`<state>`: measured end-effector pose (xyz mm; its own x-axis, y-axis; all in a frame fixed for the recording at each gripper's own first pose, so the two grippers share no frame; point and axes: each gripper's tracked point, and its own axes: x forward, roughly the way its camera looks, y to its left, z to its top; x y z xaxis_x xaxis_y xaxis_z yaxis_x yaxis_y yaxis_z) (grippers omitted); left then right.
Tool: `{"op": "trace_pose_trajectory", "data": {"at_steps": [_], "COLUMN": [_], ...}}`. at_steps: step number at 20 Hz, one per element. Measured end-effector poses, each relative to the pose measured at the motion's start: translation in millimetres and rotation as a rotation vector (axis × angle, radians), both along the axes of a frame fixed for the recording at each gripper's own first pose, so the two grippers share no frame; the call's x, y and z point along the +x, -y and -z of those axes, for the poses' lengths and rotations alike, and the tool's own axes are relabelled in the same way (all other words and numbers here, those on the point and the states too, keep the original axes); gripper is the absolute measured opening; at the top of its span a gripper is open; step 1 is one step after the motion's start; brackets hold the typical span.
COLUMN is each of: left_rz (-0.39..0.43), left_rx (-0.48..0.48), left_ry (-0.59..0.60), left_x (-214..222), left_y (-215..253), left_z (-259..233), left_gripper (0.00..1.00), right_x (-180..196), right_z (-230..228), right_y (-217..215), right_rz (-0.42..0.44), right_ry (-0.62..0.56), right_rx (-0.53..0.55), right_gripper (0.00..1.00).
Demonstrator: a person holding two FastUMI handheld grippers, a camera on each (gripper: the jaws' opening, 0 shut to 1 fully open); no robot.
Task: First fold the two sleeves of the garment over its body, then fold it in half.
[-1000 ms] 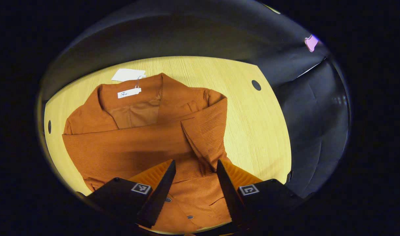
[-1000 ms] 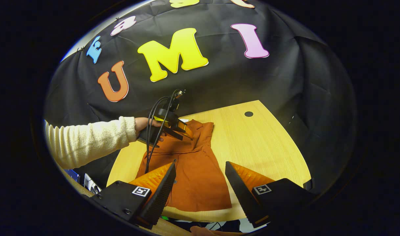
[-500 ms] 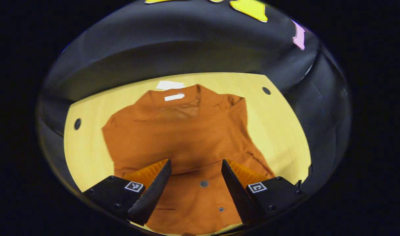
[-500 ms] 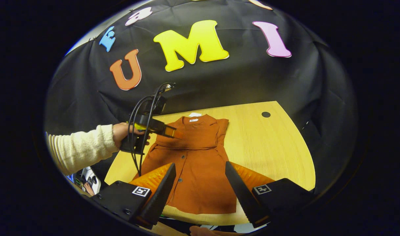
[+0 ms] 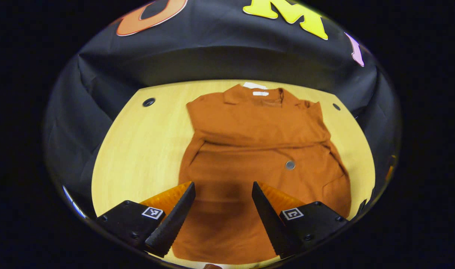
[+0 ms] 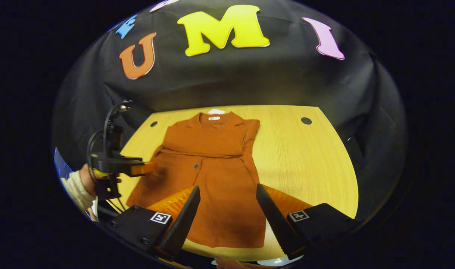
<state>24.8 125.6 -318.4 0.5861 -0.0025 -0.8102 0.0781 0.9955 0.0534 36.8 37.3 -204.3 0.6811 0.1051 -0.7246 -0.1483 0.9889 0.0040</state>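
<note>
I see the rust-orange garment (image 6: 212,175) lying flat on the wooden tabletop (image 6: 305,157), both sleeves folded across its chest, collar toward the wall. My left gripper (image 5: 221,194) and right gripper (image 6: 227,198) hang above its hem — fingers apart, gripping nothing. A hand (image 6: 86,179) holds the left one beside the garment's edge.

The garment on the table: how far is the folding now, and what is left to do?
Done: both sleeves lie folded across the chest of the orange garment, forming a band above its button. In hand: nothing; the left gripper and the right gripper are open and hold no cloth. Left: the fold in half, since the hem lies flat on the wooden table.
</note>
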Motion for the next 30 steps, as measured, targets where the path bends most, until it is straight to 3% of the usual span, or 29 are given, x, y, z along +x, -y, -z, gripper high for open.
{"op": "trace_pose_trajectory", "data": {"at_steps": [3,4,6,9,12,14,16,19,22,23,25,26,27,29,30], "left_rz": [-0.038,-0.061,-0.104,-0.146,-0.120,-0.085,-0.043,-0.045,-0.037,-0.012,0.049,0.060,0.070,0.072,0.068], "left_rx": [0.040,0.030,-0.017,-0.074,-0.203,-0.189,-0.181,-0.279,-0.359,-0.392,-0.446,-0.468,-0.500,-0.559,-0.592], "left_ry": [-0.050,-0.083,-0.179,-0.299,-0.417,-0.504,-0.530,-0.645,-0.685,-0.699,-0.727,-0.741,-0.751,-0.771,-0.775], "left_x": [-43.5,-60.1,-87.4,-116.6,-133.3,-142.1,-138.8,-146.9,-145.1,-144.9,-144.7,-144.0,-142.4,-141.8,-175.5], "left_y": [-35.3,-45.0,-50.0,-49.2,-24.8,-21.2,-16.9,9.7,45.1,59.8,85.5,98.0,113.7,147.4,102.1], "left_z": [14.9,19.7,28.9,32.2,26.8,22.9,14.3,6.3,-8.0,-15.3,-29.9,-36.9,-44.6,-56.3,-5.8], "left_gripper": [0.99,0.99,0.99,1.00,0.99,0.99,0.99,0.99,1.00,0.97,0.97,0.96,0.93,0.92,0.87], "right_x": [-10.1,-14.6,-21.4,-36.8,-56.1,-75.1,-90.0,-99.4,-107.3,-108.7,-120.0,-125.7,-124.7,-116.4,-116.0], "right_z": [41.0,52.3,74.4,98.9,122.2,125.9,129.7,144.7,140.0,140.6,141.0,144.7,145.0,146.4,146.3], "right_y": [11.7,15.7,24.4,55.0,75.9,60.9,62.9,88.0,96.1,95.9,81.7,78.9,73.9,68.9,67.8], "right_rz": [0.001,0.006,0.021,0.074,0.096,0.048,0.035,0.024,0.032,0.035,0.031,0.030,0.026,0.031,0.027], "right_ry": [-0.085,-0.116,-0.175,-0.260,-0.399,-0.524,-0.602,-0.635,-0.667,-0.683,-0.759,-0.787,-0.791,-0.784,-0.788], "right_rx": [-0.034,-0.036,-0.023,0.003,0.069,0.262,0.352,0.311,0.365,0.393,0.478,0.494,0.509,0.507,0.504], "right_gripper": [0.94,0.98,0.94,0.98,0.98,0.95,0.96,0.96,0.96,0.91,0.96,0.91,0.94,0.90,0.90]}}
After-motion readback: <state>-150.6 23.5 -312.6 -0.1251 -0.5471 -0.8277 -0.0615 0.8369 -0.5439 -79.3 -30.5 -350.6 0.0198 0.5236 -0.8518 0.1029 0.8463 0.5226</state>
